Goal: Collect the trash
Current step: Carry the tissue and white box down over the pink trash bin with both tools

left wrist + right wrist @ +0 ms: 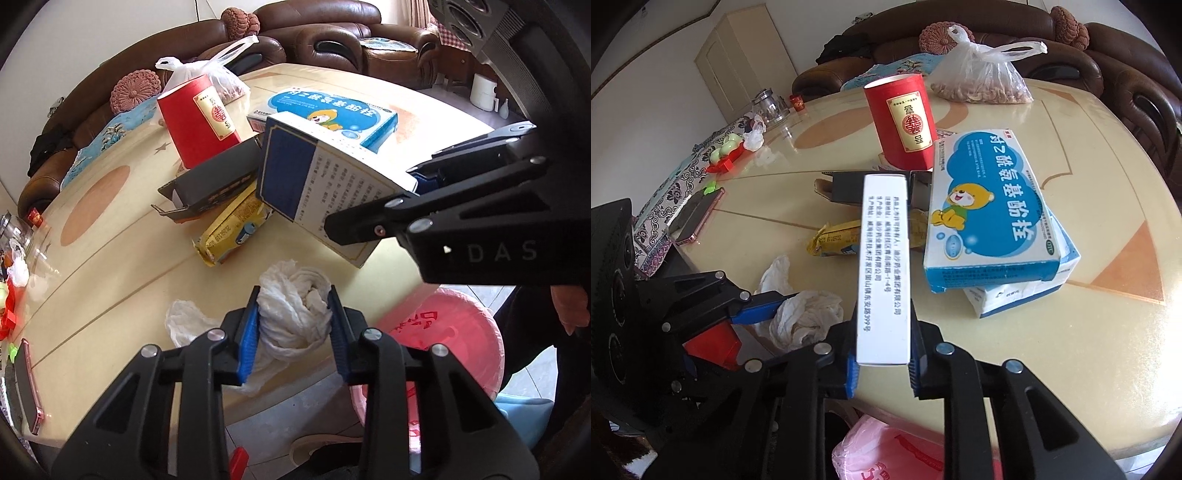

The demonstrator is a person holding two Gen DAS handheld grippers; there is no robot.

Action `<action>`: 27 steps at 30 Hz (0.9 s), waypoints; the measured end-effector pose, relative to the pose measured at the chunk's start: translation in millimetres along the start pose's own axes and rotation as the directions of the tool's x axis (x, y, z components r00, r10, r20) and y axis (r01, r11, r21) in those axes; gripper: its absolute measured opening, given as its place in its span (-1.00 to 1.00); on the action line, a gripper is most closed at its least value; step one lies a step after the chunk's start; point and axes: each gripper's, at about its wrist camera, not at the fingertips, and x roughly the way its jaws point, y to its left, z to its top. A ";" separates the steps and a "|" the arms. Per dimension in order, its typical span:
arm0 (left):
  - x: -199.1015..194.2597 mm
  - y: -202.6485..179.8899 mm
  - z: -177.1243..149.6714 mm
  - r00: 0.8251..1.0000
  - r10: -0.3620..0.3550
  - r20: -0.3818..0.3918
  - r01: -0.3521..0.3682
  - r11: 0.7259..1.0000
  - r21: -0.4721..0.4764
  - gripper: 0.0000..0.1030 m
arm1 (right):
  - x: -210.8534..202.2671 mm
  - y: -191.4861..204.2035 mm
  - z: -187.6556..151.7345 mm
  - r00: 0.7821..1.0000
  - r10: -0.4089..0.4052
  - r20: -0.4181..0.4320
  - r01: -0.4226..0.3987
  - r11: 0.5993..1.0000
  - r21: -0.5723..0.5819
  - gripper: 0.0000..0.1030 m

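Observation:
My left gripper point(293, 328) is shut on a crumpled white tissue point(295, 310) at the table's near edge; the tissue also shows in the right wrist view point(805, 317). My right gripper point(882, 350) is shut on a white and blue medicine box point(884, 266), held on edge above the table; the box also shows in the left wrist view point(317, 184). On the table lie a red cylinder can point(195, 118), a black open carton point(214, 184), a yellow wrapper point(232, 229) and a blue bear-print box point(986, 206). A pink-lined bin point(461, 343) stands below the table edge.
A plastic bag of nuts point(982, 77) sits at the table's far side. A phone point(27, 384) lies at the left edge, with a glass pot point(772, 105) and red items point(724, 162) nearby. Brown sofas point(332, 33) ring the table point(1071, 350).

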 end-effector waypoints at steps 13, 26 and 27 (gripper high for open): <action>-17.6 19.1 2.1 0.998 0.043 0.034 -0.039 0.994 -0.103 -0.34 | -20.8 8.7 -5.7 0.997 -0.064 0.037 0.065 0.998 -0.017 -0.61; -31.9 26.1 2.7 0.996 0.077 0.045 -0.068 0.980 -0.186 -0.34 | -53.6 4.5 -14.7 0.991 -0.112 0.075 0.112 0.994 0.007 -0.61; -35.5 26.8 3.4 0.996 0.074 0.050 -0.063 0.978 -0.197 -0.34 | -57.7 4.1 -15.4 0.990 -0.118 0.080 0.118 0.993 0.009 -0.61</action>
